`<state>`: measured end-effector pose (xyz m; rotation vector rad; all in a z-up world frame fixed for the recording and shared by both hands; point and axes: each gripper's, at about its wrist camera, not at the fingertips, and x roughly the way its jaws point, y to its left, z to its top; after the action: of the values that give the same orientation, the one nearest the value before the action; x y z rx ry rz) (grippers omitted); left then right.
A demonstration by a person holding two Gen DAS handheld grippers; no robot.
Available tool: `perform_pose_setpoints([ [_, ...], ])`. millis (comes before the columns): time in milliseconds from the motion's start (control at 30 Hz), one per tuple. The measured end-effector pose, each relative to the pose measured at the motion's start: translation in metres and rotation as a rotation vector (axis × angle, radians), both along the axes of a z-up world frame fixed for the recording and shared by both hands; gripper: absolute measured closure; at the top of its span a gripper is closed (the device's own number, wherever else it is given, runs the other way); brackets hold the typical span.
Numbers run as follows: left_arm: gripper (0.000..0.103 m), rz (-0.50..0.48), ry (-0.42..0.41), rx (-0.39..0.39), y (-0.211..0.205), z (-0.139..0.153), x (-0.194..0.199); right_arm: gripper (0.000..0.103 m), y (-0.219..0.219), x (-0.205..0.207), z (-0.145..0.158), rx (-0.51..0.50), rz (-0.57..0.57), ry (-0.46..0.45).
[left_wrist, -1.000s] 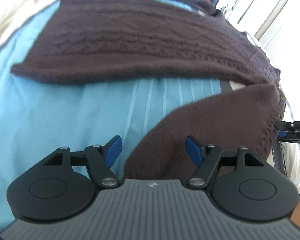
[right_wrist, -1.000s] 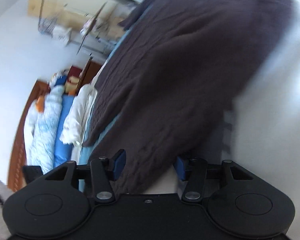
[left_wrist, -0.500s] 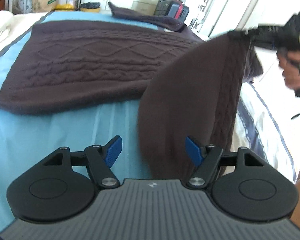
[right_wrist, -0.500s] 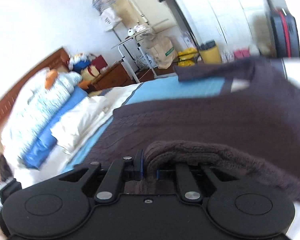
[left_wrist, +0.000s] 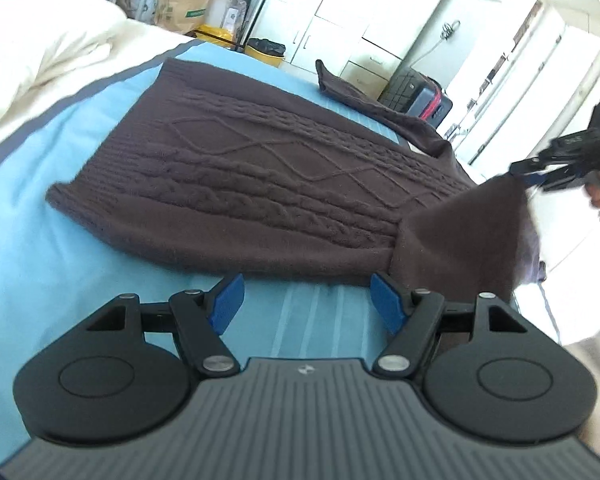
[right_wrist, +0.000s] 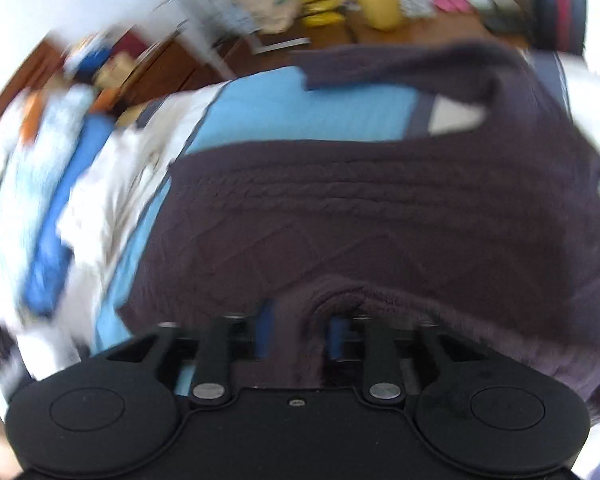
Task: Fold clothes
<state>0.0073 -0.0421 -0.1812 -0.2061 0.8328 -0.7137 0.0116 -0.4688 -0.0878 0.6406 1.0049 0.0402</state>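
A dark brown cable-knit sweater point(left_wrist: 260, 184) lies flat on a light blue bedsheet point(left_wrist: 40, 264). My left gripper point(left_wrist: 306, 306) is open and empty, just in front of the sweater's near edge. My right gripper point(right_wrist: 300, 334) is shut on the near sleeve point(right_wrist: 380, 300), which bunches between its blue pads. In the left wrist view the right gripper point(left_wrist: 540, 170) holds that sleeve point(left_wrist: 468, 236) up at the right, above the bed. The far sleeve point(left_wrist: 364, 100) lies spread at the back. The right wrist view is blurred.
A cream duvet point(left_wrist: 40, 52) lies at the left of the bed. Beyond the bed stand a yellow bin point(left_wrist: 264, 50), cardboard boxes point(left_wrist: 180, 4), a suitcase point(left_wrist: 420, 94) and white cupboards point(left_wrist: 380, 20). Blue and white bedding point(right_wrist: 40, 208) is heaped at the headboard end.
My right gripper closed on the near sleeve, lifted it off the bed and is carrying it over the sweater's body. My left gripper stayed open and drew back a little.
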Motion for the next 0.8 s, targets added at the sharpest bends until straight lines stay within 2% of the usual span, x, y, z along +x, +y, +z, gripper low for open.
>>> perform_pose_setpoints([
  [33, 0.033, 0.0, 0.001, 0.007, -0.001, -0.003, -0.003, 0.051, 0.0, 0.001, -0.012, 0.022, -0.044, 0.008],
  [133, 0.034, -0.017, -0.004, 0.061, -0.006, -0.006, -0.009, 0.05, 0.003, 0.006, -0.046, 0.133, -0.159, 0.037],
  [167, 0.034, -0.024, -0.006, 0.078, -0.008, -0.006, -0.011, 0.05, 0.01, 0.006, -0.044, 0.165, -0.166, 0.041],
  [233, 0.033, -0.031, -0.003, 0.048, -0.008, -0.003, -0.013, 0.05, 0.023, 0.007, -0.041, 0.228, -0.179, 0.049],
  [267, 0.033, -0.035, 0.002, 0.033, -0.008, -0.002, -0.014, 0.043, 0.03, 0.007, -0.04, 0.26, -0.185, 0.053],
  [300, 0.033, -0.036, 0.026, 0.018, -0.008, -0.003, -0.014, 0.034, 0.039, 0.005, -0.036, 0.254, -0.176, 0.035],
  [333, 0.033, -0.036, 0.05, 0.002, -0.008, -0.003, -0.013, 0.024, 0.051, 0.0, -0.026, 0.182, -0.14, -0.023],
  [400, 0.033, -0.051, 0.097, -0.044, -0.011, -0.003, -0.012, 0.022, 0.073, -0.01, -0.014, 0.062, -0.082, -0.102],
  [467, 0.033, -0.105, 0.162, -0.068, -0.023, -0.006, -0.009, 0.022, 0.081, -0.014, -0.032, 0.053, -0.085, -0.028],
  [600, 0.033, -0.196, 0.253, -0.044, -0.062, -0.021, -0.011, 0.024, 0.075, -0.013, -0.064, 0.114, -0.104, 0.065],
  [700, 0.033, -0.243, 0.362, -0.063, -0.088, -0.04, -0.015, 0.045, 0.074, -0.011, -0.07, 0.139, -0.106, 0.05],
  [733, 0.033, -0.246, 0.395, -0.071, -0.096, -0.047, -0.016, 0.062, 0.076, -0.01, -0.071, 0.128, -0.099, 0.046],
  [767, 0.033, -0.229, 0.391, -0.074, -0.1, -0.049, -0.017, 0.079, 0.076, -0.01, -0.07, 0.105, -0.096, 0.044],
  [800, 0.037, -0.214, 0.386, -0.077, -0.103, -0.049, -0.018, 0.08, 0.075, -0.01, -0.069, 0.072, -0.091, 0.045],
])
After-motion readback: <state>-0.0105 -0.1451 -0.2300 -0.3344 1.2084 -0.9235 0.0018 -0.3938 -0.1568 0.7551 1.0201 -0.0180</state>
